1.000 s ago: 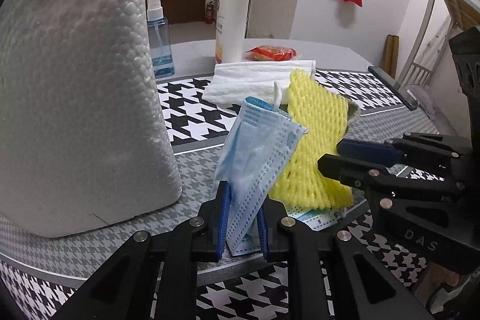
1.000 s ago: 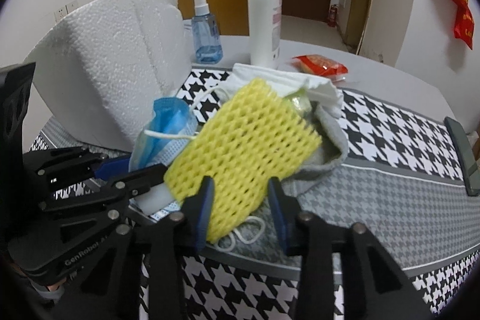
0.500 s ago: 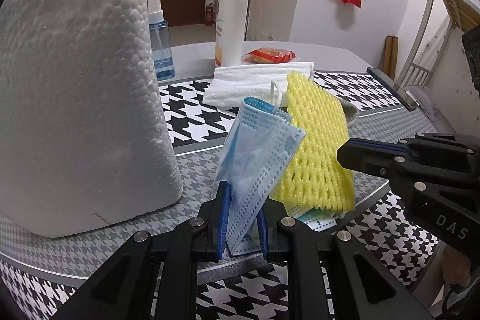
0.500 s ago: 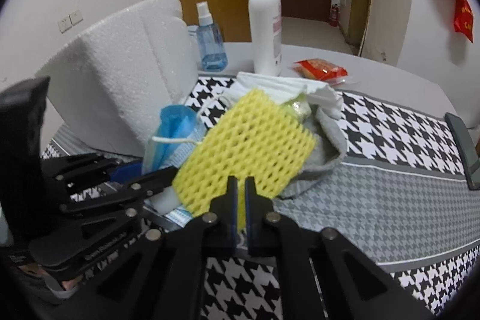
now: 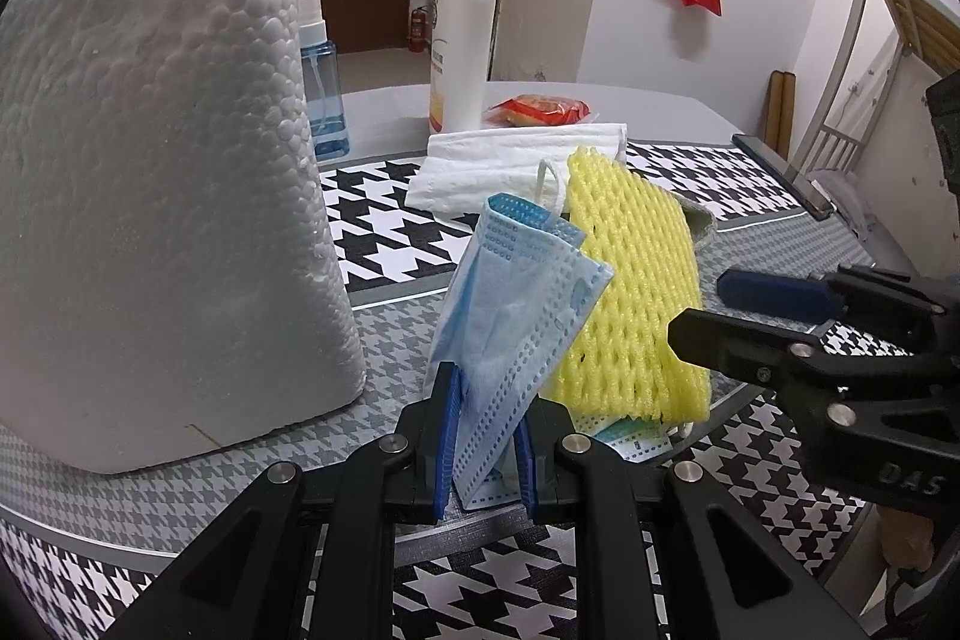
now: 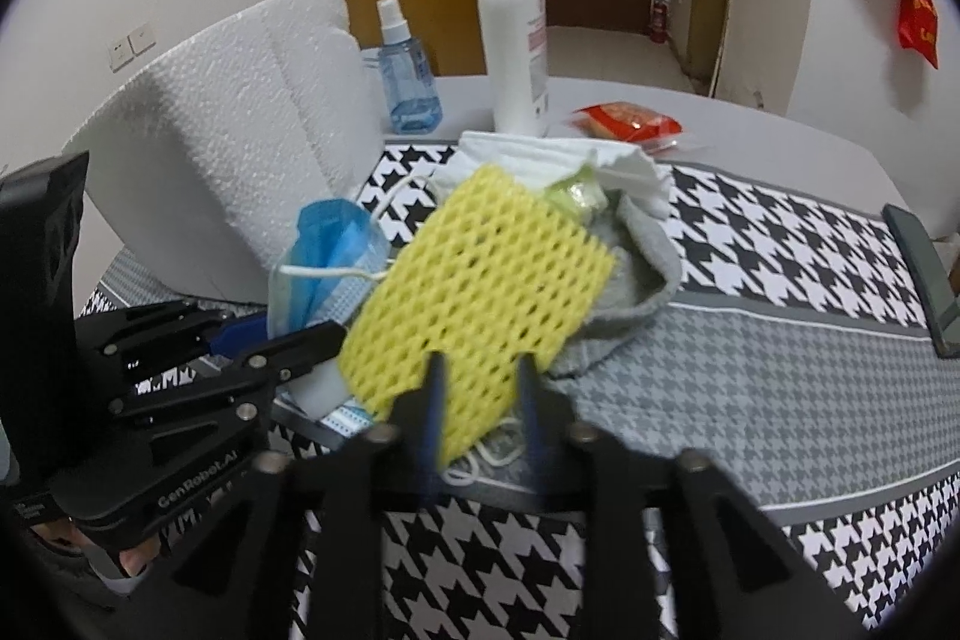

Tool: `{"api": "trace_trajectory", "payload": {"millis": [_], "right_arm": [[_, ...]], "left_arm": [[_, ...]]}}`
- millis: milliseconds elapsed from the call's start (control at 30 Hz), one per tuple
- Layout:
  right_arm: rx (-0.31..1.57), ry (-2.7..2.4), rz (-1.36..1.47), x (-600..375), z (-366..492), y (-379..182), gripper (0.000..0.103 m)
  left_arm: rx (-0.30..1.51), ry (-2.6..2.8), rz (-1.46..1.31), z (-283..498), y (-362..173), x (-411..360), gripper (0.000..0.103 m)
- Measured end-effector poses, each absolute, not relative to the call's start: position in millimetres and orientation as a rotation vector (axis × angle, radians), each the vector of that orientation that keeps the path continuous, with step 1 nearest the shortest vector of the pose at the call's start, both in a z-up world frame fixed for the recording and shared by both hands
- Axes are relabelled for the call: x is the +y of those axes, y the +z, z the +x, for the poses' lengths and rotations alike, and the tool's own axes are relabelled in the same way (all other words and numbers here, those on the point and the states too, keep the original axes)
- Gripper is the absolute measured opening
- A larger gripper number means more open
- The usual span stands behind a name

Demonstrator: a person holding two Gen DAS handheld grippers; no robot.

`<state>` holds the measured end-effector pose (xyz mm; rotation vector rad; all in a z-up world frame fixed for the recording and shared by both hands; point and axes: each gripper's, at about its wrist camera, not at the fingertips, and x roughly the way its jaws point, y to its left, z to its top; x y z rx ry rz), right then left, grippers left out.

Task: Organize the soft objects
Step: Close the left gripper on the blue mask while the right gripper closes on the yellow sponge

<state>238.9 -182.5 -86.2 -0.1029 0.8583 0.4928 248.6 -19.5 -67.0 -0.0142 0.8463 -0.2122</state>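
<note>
Soft stuff first: the blue face mask (image 5: 516,328) stands pinched upright in the left tongs (image 5: 483,451), right at 6 o'clock in the left wrist view. The right tongs (image 6: 480,403) have just been opening, and the yellow foam net (image 6: 480,298) sits loosely between them, not squeezed. Further out, at 12 o'clock, lie a folded white towel (image 5: 516,154) and a grey cloth (image 6: 636,298) on the houndstooth surface (image 6: 780,370). Risk-wise, that net looks springy and could flop off the pile, or drag the mask loop (image 6: 330,273) along if it snags.
</note>
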Motion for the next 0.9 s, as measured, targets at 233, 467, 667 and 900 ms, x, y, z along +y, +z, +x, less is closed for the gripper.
{"api": "trace_trajectory", "payload": {"millis": [233, 467, 667, 900], "right_arm": [[0.888, 0.505, -0.067, -180, 249, -90, 0.054], [0.949, 0.533, -0.02, -178, 258, -99, 0.054], [0.936, 0.542, -0.007, -177, 257, -99, 0.04], [0.929, 0.548, 0.008, -179, 255, -95, 0.013]], "left_arm": [[0.848, -0.212, -0.019, 249, -66, -19, 0.018], [0.85, -0.214, -0.02, 249, -67, -18, 0.018], [0.853, -0.213, -0.019, 250, -67, -18, 0.018], [0.853, -0.214, -0.022, 251, -68, -18, 0.018]]}}
